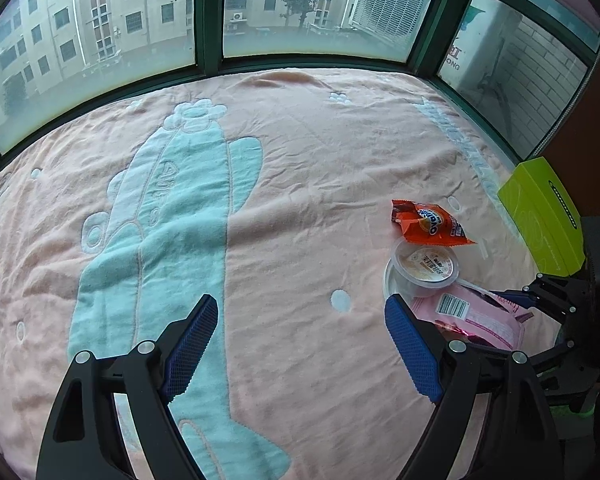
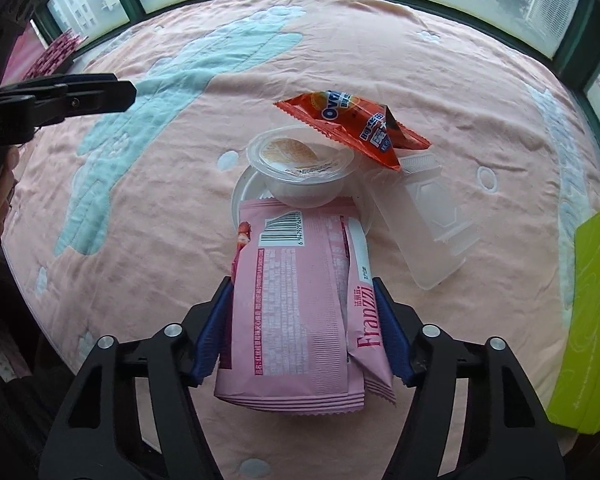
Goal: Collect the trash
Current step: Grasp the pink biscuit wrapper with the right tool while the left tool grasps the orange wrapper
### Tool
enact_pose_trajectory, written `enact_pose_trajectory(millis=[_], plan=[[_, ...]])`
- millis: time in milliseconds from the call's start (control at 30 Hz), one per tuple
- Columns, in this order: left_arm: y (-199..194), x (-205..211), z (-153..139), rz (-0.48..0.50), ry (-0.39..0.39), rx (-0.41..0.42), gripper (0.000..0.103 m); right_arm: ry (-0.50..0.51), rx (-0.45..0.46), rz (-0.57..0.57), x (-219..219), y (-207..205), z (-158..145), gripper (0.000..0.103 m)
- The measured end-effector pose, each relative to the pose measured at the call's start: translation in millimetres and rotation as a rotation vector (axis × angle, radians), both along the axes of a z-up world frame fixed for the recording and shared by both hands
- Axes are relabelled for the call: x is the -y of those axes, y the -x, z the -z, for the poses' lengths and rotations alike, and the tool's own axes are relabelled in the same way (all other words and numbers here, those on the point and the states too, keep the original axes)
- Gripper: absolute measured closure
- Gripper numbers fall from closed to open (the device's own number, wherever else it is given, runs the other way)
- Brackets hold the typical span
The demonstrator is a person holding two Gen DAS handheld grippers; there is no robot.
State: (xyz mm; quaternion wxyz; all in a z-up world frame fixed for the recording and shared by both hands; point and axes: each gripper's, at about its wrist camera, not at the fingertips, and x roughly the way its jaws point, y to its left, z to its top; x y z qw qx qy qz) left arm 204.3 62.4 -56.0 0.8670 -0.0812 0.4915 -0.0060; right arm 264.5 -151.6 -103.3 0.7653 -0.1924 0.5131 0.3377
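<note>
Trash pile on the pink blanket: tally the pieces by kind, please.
Snack wrappers: 2, the pink Franzzi wrapper and orange Ovaltine wrapper
Clear plastic cups: 1
White round plates: 1
Clear plastic trays: 1
Total: 5

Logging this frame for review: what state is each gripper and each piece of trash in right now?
Left gripper: open, empty, above the blanket.
Right gripper: shut on pink Franzzi wrapper.
Pink Franzzi wrapper: flat, barcode side up.
Orange Ovaltine wrapper: crumpled, resting on the cup rim.
Plastic pudding cup: upright on a white plate, lid peeled partway.
Clear plastic container: lying on its side.
</note>
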Motion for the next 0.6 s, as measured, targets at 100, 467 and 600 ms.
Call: enact_pose_trajectory(millis=[100,467,600], plan=[[0.9,1.5,-0.6,0.005,-0.007,0.008,0.021,-0.03,0.015,0.016,4.8,4.4,-7.4,0.042],[2.5,25.6,-10.0,0.046,0.001,0.033,0.021,-0.125,0.059,0.021,29.9,46.7,-40.1,0.043],[-5.1,41.7,-11.7,0.081,-0.006,0.04,0.021,-0.173,0.075,0.074,49.6,62.9,-50.1,0.043]])
